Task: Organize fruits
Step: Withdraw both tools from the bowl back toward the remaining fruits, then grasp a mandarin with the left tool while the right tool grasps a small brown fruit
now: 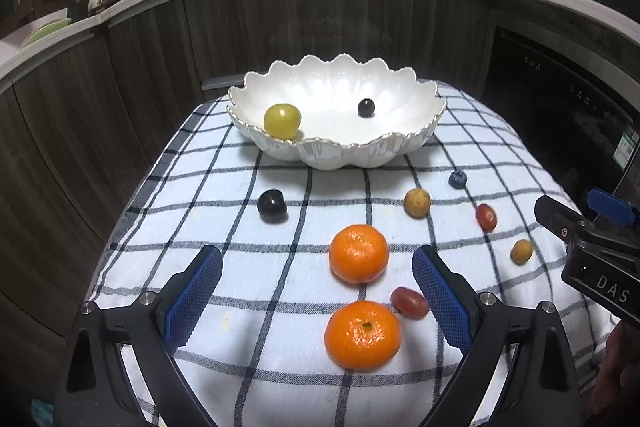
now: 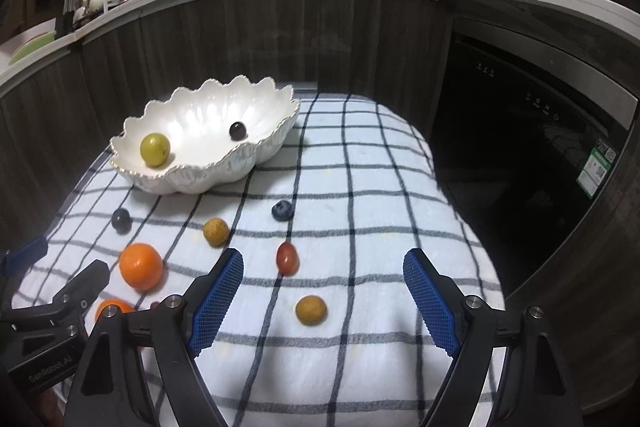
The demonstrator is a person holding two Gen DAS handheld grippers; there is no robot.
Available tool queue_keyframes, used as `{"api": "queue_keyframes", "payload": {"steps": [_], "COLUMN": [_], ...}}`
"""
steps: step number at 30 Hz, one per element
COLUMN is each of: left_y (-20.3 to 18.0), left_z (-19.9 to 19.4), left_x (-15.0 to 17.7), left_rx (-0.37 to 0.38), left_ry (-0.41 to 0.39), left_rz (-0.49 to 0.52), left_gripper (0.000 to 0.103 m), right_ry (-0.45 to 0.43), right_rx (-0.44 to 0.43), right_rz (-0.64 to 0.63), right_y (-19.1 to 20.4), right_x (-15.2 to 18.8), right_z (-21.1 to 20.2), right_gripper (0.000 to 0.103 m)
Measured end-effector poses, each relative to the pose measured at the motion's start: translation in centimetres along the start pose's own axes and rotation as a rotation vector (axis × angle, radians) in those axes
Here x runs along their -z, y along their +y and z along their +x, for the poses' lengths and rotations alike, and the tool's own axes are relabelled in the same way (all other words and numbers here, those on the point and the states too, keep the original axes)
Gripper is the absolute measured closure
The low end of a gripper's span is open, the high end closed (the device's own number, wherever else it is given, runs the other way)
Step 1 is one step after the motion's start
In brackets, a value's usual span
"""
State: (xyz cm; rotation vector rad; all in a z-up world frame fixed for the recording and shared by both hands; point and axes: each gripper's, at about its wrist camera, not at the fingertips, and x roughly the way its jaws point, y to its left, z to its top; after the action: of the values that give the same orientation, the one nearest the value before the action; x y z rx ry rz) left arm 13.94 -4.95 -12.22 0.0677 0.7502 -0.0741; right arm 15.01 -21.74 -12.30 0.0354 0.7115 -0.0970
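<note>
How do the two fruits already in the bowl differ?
The green grape is yellow-green and clearly larger; the dark grape is near-black and small. The green grape sits by the bowl's near-left rim, the dark grape nearer its middle. Both are round and apart.

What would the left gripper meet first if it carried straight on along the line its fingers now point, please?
Probably the nearer mandarin, lying between the open fingers of the left gripper, just right of centre. The second mandarin sits beyond it, then the white bowl. Height above the cloth is unclear.
</note>
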Motion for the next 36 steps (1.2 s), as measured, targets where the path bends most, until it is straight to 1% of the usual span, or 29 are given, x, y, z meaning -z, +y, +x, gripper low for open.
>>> {"api": "queue_keyframes", "payload": {"steps": [7,15,19,22,30,31,32,35,36], "left_y": [0.0,-0.1,-0.3,-0.2,0.0,0.0,0.0,0.1,0.0], "left_z": [0.5,1.5,2.1,2.5,2.7,2.8,2.8,3.1,3.2], "left_x": [1.1,2.0,2.4,2.7,3.0,3.0,3.1,3.1,3.2], "left_rx": [0.031,0.039,0.047,0.053,0.067,0.07,0.074,0.099,0.101], "left_ry": [0.046,0.098,0.112,0.13,0.137,0.138,0.14,0.158,0.158], "left_rz": [-0.001,-0.005,0.004,0.003,-0.005,-0.003,-0.005,-0.023,-0.019], "left_gripper": [0.006,0.006,0.007,0.011,0.011,0.012,0.016,0.021,0.021], "right_ry": [0.032,0.067,0.081,0.087,0.096,0.098,0.101,0.097,0.096], "right_rx": [-0.011,-0.005,-0.007,-0.006,0.003,0.003,0.004,0.004,0.004], "right_rz": [-0.016,-0.018,-0.024,-0.024,-0.044,-0.047,-0.05,-0.058,-0.061], "right_y": [0.6,0.4,0.5,0.5,0.9,0.9,1.0,1.2,1.3], "right_x": [0.9,1.8,2.1,2.3,2.9,3.0,3.1,3.3,3.3], "right_z": [0.5,1.4,1.9,2.2,3.3,3.5,3.6,3.8,3.9], "right_gripper": [0.02,0.02,0.02,0.02,0.02,0.02,0.02,0.021,0.021]}}
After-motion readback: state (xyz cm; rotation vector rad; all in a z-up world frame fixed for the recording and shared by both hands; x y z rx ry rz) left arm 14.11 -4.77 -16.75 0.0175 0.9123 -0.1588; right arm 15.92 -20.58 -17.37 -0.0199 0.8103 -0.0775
